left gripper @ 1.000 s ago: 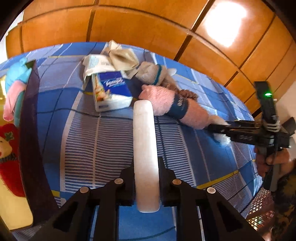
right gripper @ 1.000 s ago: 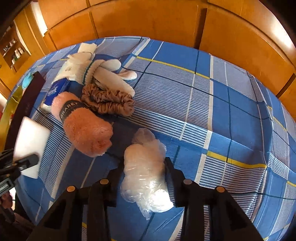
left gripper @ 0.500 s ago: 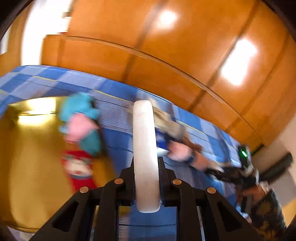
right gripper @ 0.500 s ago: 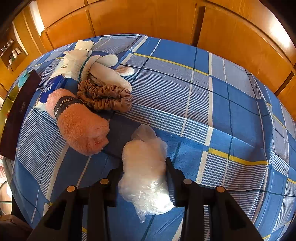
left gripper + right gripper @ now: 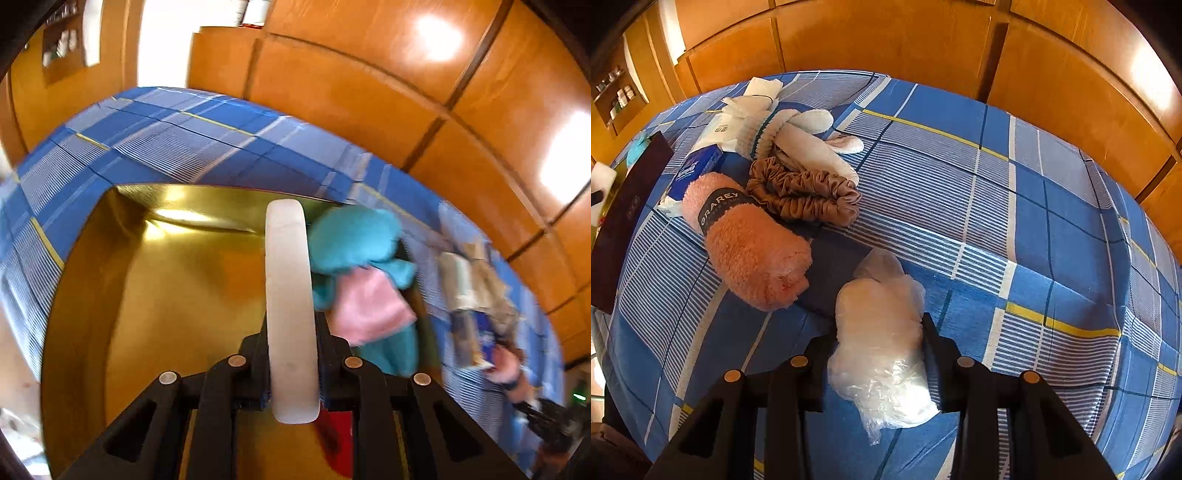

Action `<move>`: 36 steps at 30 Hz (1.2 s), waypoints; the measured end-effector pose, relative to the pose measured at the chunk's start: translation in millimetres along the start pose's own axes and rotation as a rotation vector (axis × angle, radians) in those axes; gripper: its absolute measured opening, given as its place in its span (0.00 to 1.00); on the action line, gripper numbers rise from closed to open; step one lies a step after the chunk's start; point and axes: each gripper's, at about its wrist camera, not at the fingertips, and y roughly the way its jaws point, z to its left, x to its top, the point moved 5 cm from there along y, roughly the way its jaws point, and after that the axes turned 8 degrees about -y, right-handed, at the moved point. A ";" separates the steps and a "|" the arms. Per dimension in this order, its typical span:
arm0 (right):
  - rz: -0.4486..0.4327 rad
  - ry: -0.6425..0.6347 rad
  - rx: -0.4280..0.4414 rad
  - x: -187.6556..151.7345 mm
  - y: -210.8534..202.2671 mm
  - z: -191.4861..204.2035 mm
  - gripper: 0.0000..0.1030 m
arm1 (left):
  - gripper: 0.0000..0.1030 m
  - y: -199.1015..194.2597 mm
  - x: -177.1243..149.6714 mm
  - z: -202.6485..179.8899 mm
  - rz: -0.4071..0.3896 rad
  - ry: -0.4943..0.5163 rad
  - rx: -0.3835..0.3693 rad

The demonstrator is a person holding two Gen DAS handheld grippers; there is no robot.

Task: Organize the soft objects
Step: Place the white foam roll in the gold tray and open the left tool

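Blue plaid bedsheet (image 5: 1015,206) with white stripes and thin yellow lines. Shiny gold tray (image 5: 166,280). Teal-and-pink plush toy (image 5: 362,280). Flat white foam pad (image 5: 290,306). Fuzzy salmon-pink rolled towel (image 5: 753,251), dark band. Brown ruched satin scrunchie (image 5: 805,192). Clear plastic-wrapped white bundle (image 5: 882,339).

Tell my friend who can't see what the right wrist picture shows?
The right gripper squeezes a crinkly white plastic-wrapped bundle over a blue checked bedsheet. Beyond it lie a rolled pink towel, a brown scrunchie and a white plush toy.
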 end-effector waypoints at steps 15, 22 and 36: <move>-0.001 -0.002 0.000 3.7 2.9 -1.7 0.37 | 0.62 21.6 15.1 -3.4 -0.042 0.014 0.083; -0.003 -0.009 -0.011 4.6 3.3 -1.3 0.37 | 0.63 -8.6 -16.0 -0.9 -0.093 0.038 0.100; -0.013 0.000 -0.013 1.5 3.3 -0.3 0.37 | 0.77 -68.3 -93.4 -27.8 -0.220 0.155 0.126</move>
